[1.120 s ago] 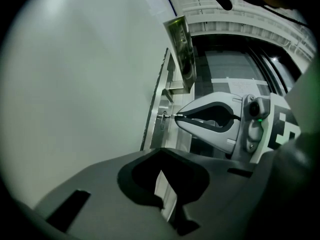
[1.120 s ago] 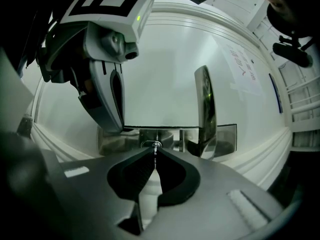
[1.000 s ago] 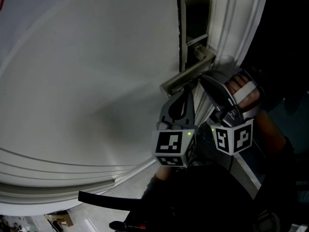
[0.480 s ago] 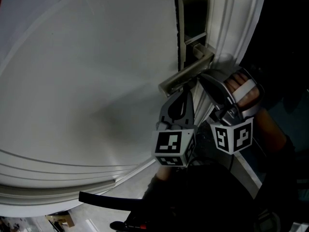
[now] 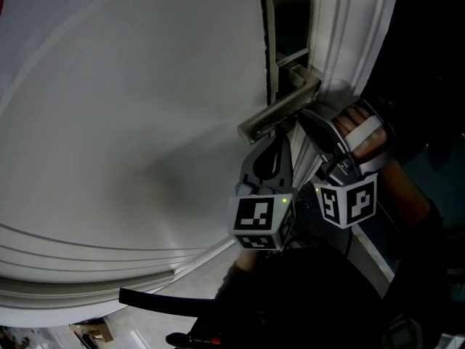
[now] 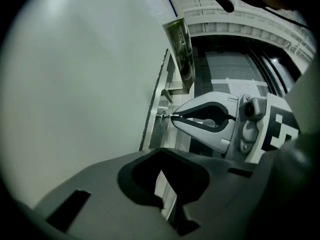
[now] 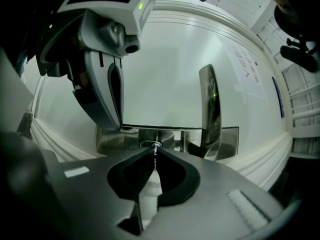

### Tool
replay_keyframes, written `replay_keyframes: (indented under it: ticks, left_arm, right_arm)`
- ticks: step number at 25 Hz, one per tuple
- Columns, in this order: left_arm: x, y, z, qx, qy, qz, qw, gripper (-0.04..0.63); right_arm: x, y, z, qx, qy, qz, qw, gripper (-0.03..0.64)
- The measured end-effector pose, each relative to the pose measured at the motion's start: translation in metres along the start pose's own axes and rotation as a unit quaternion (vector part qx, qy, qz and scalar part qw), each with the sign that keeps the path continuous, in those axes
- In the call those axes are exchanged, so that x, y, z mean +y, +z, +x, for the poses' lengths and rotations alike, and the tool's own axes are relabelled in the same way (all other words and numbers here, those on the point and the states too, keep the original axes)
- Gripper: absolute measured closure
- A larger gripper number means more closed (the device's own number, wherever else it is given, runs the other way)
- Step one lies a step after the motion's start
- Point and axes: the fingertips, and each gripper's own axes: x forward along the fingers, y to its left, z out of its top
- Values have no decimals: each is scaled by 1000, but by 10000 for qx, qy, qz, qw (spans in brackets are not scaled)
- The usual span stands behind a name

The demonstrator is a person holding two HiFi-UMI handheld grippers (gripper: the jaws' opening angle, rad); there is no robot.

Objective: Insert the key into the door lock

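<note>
- The right tool (image 7: 155, 152) had its dark, ribbed pads pinched together on a thin metal key (image 7: 155, 146).
- The key's tip sat at the round keyhole of the lock (image 6: 162, 116), set in a shiny steel plate near the flat lever handle (image 5: 280, 112).
- The left tool (image 6: 161, 153), smooth grey plastic, was closed on nothing just left of the right one.
- The door (image 5: 131, 122) was matt white with a moulded edge.

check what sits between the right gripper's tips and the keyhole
Only the key, pinched by the right gripper, bridges to the keyhole; right gripper view.
</note>
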Motion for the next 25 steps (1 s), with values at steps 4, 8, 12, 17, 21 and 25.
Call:
replay_keyframes:
  ticks: [4,8,12,17,21,25]
  left_arm:
    - [2,0,-2,11,31,-24,10000,595]
    - [1,1,-3,35,-2,-7,10000,595]
    - [2,1,-3,-27,-14,-26,10000,595]
    - [2,-2,-3,36,-29,-86,10000,595]
    - [-2,-6,-3,117,-79,-90,9999,595]
    - [-3,-8,-2,195,-118,-99,9997,595]
  right_arm:
    - [0,0,0,33,43,4,10000,606]
    - [-1,0,1,48,35,22,10000,606]
    - [-1,0,1,106,-1,79,9999,604]
    - [0,1,2,149,8,422,9990,604]
    - [0,0,0,92,-94,875,9961,603]
    - [0,-3,-5,59,-78,1301,9915,603]
